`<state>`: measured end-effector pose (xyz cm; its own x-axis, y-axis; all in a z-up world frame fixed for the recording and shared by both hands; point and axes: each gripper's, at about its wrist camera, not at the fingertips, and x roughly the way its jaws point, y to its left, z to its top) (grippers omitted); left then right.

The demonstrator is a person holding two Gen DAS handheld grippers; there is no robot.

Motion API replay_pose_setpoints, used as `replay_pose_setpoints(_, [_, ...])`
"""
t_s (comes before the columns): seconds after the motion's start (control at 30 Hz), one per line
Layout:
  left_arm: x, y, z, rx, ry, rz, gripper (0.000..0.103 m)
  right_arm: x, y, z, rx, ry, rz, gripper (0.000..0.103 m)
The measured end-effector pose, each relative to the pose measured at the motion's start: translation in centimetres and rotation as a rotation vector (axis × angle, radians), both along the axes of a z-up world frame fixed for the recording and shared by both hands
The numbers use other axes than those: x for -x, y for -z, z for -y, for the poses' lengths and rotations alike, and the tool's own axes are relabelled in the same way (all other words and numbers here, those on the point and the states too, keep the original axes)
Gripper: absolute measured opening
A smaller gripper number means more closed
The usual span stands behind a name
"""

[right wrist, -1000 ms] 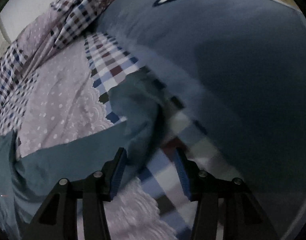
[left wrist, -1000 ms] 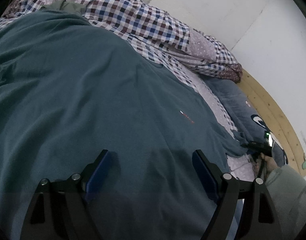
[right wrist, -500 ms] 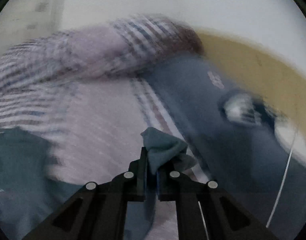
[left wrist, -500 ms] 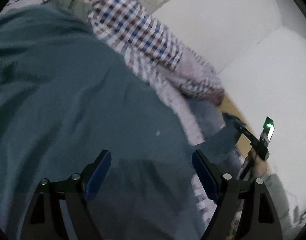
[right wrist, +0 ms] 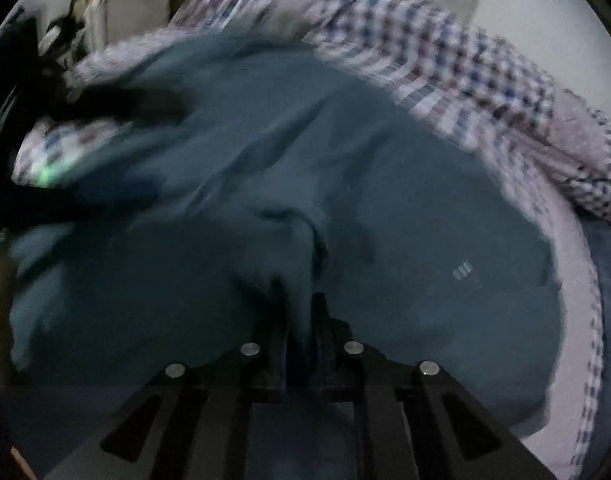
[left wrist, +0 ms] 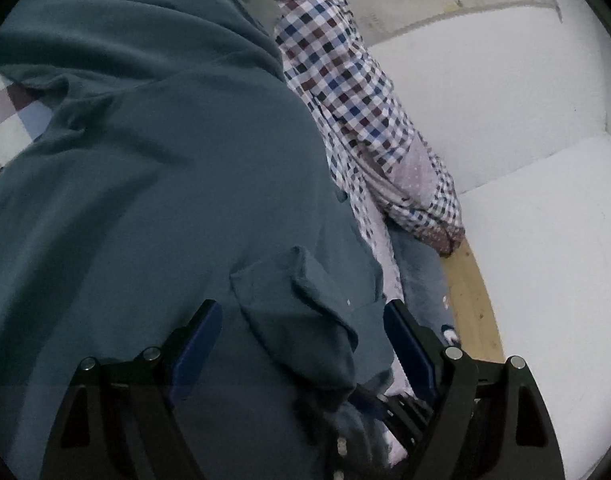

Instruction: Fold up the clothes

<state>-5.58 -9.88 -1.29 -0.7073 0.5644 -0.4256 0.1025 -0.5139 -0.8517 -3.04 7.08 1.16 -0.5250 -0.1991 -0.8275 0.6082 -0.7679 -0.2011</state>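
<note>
Covering most of the bed is a teal sweatshirt [left wrist: 153, 208], spread flat with creases near the top and one sleeve [left wrist: 305, 312] folded back across its body at the near edge. Under it lies a pale lilac sheet [left wrist: 379, 248], and bunched along the far side is a checked quilt [left wrist: 345, 92] in red, blue and white, with a dotted lilac lining showing at its end. A grey-blue pillow [left wrist: 421, 276] sits against the wooden bed frame [left wrist: 471, 292], and a white wall [left wrist: 505, 100] stands beyond. The left gripper [left wrist: 301, 332] hovers over the folded sleeve with its blue pads [left wrist: 197, 340] wide apart, nothing pinched between them. The right gripper [right wrist: 299, 320], seen through heavy blur, has its jaws narrow and opening, with a ridge of the sweatshirt's fabric [right wrist: 301, 264] standing between the fingers; the cloth appears still pressed by the pads. A small pale logo [right wrist: 463, 270] shows on the sweatshirt to the right of that pinch.
</note>
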Motion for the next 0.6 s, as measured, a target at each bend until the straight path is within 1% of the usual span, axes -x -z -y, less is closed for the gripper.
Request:
replay_pose_setpoints(0.03, [0.1, 0.1, 0.0, -0.008, -0.003, 0.001, 0.086, -0.8, -0.2, 0.0, 0.006, 0.000, -0.016, 0.034])
replay_pose_setpoints(0.07, [0.2, 0.2, 0.0, -0.016, -0.007, 0.001, 0.086, -1.5, -0.6, -0.3, 0.026, 0.004, -0.028, 0.052])
replay_pose_setpoints(0.1, [0.2, 0.4, 0.1, -0.028, -0.014, 0.003, 0.086, -2.2, -1.2, -0.9, 0.062, 0.018, -0.037, 0.063])
replay_pose_setpoints(0.17, [0.2, 0.6, 0.4, -0.070, -0.035, 0.011, 0.086, -3.3, -2.5, -2.5, 0.136, 0.045, -0.047, 0.070])
replay_pose_setpoints(0.23, [-0.1, 0.8, 0.9, -0.108, -0.053, 0.014, 0.086, -3.4, -3.3, -3.5, 0.187, 0.071, -0.045, 0.071])
replay_pose_setpoints(0.33, [-0.4, 1.0, 1.4, -0.152, -0.067, 0.019, 0.086, -1.5, -4.5, -4.5, 0.264, 0.110, -0.026, 0.071])
replay_pose_setpoints(0.43, [-0.6, 1.1, 1.6, -0.171, -0.065, 0.022, 0.086, 0.3, -4.4, -5.6, 0.317, 0.148, -0.019, 0.071])
replay_pose_setpoints(0.5, [-0.6, 1.1, 1.5, -0.193, -0.049, 0.017, 0.086, 1.1, -3.7, -5.7, 0.337, 0.160, -0.010, 0.070])
replay_pose_setpoints(0.57, [-0.5, 1.1, 1.4, -0.228, -0.025, 0.007, 0.086, 2.4, -3.1, -5.7, 0.405, 0.172, 0.028, 0.070])
replay_pose_setpoints(0.6, [-0.6, 1.1, 1.5, -0.252, -0.013, -0.005, 0.086, 3.0, -3.0, -5.8, 0.440, 0.178, 0.044, 0.067])
